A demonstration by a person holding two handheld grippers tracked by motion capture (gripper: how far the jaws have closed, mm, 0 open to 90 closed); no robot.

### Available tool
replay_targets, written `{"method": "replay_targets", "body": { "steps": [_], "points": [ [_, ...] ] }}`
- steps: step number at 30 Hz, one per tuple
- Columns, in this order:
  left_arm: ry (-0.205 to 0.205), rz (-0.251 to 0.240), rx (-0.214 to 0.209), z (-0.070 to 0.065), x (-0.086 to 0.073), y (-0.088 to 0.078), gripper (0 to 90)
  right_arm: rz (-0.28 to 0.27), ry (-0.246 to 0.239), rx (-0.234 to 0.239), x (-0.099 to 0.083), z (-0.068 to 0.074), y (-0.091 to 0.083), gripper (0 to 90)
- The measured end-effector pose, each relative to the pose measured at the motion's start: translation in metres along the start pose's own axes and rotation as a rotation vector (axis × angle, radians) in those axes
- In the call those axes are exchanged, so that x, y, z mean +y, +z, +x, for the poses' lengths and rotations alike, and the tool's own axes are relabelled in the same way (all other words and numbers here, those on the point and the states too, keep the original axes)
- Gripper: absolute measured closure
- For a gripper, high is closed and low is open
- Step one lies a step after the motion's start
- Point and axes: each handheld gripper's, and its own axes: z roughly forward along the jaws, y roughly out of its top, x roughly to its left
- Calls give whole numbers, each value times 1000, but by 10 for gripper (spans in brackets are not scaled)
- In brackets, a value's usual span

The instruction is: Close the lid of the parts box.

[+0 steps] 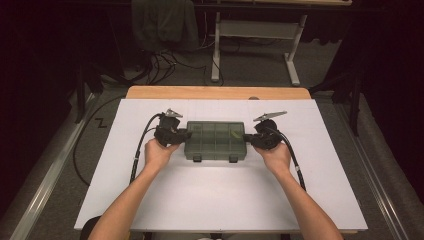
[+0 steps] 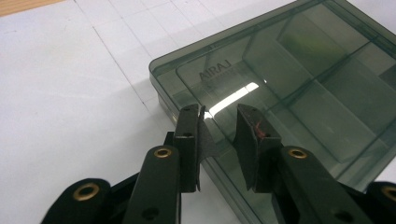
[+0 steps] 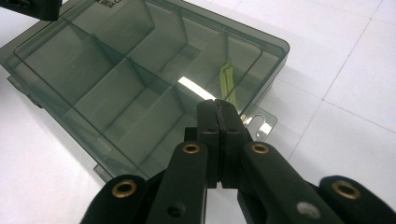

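On the white table, nothing lies around the one smoky, see-through compartment box; a wooden strip edges the table beyond the box. Its lid is shut, dividers show through, and one yellow-green piece lies in a cell near its right end. Two grippers flank the box: the left gripper at its left end, jaws slightly apart over the lid's edge, pinching nothing; the right gripper at its right end, jaws pressed together.
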Motion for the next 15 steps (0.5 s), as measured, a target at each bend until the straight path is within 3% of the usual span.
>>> {"method": "replay_targets", "body": {
  "steps": [11,15],
  "points": [
    [-8,-8,7,3,0,5,699,7,-8,-14,4,0,4,900],
    [7,-16,8,2,-1,5,698,12,-10,-14,5,0,4,900]
  ]
}}
